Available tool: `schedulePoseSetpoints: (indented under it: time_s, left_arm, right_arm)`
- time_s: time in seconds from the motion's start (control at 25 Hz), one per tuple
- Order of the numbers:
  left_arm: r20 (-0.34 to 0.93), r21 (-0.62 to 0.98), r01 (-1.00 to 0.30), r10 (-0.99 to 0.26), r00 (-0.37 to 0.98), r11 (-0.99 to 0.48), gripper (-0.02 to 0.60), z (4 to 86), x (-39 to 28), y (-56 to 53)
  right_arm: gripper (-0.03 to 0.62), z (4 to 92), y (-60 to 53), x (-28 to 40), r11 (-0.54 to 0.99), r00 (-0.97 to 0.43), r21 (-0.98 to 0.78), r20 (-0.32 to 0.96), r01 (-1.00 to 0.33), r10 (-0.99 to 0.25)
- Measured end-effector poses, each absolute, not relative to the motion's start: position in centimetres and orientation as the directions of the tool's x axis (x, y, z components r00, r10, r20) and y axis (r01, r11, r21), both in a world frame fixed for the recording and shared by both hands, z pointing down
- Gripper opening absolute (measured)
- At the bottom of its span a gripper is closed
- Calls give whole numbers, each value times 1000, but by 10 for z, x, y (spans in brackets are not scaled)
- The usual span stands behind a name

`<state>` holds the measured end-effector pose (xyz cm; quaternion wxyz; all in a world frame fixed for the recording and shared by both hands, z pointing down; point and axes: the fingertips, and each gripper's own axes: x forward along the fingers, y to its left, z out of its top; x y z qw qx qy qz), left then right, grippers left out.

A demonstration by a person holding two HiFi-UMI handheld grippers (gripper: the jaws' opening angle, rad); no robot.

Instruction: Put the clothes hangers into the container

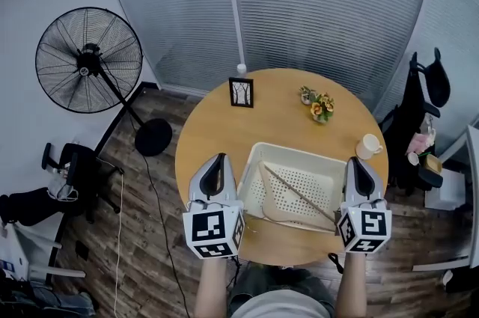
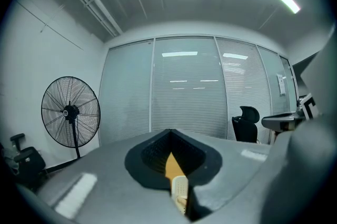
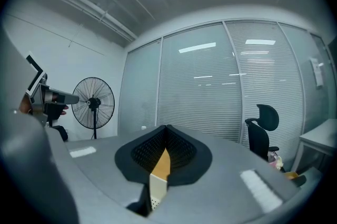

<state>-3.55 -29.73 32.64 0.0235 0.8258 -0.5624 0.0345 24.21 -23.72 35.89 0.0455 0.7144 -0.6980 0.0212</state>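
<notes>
At the 6 o'clock edge of the round wooden table (image 1: 217,122): a white plastic basket (image 1: 299,152), rectangular, with rounded corners and a perforated floor and walls. Pale wooden clothes hangers (image 1: 296,193) lie inside it, one thin bar running diagonally. They overlap, so their number is hard to make out.

Left gripper (image 1: 218,159) hangs at the basket's 9 o'clock side and right gripper (image 1: 357,161) at its 3 o'clock side. Both are smooth grey shells with ribbed black pads. In each gripper view the jaws are pressed together at the tips and pinch nothing. Only a sliver of orange tabletop and white perforated rim shows through the slit below.

Elsewhere on the table: small black picture frame (image 1: 241,93) at 12 o'clock, flower pot (image 1: 320,105) at 1, cream cup (image 1: 368,146) at 3. On the plank floor at 10 o'clock stands a black wire-cage fan (image 1: 90,59). The person's forearms are cut off at the bottom edge.
</notes>
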Motion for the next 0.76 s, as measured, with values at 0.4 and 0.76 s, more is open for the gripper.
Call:
schedulePoseSetpoints:
  time_s: [0.4,0.76]
  left_arm:
    - [81,0,-930,-927,367,-368,1,327,-35,-300]
    - [81,9,-932,-929,362,-362,2,328,-33,-300]
  right_arm:
    - [23,359,-239,242,-17,18,21,92,-1000,-996]
    - [23,362,-238,249,-30,32,14,93,-999,-995]
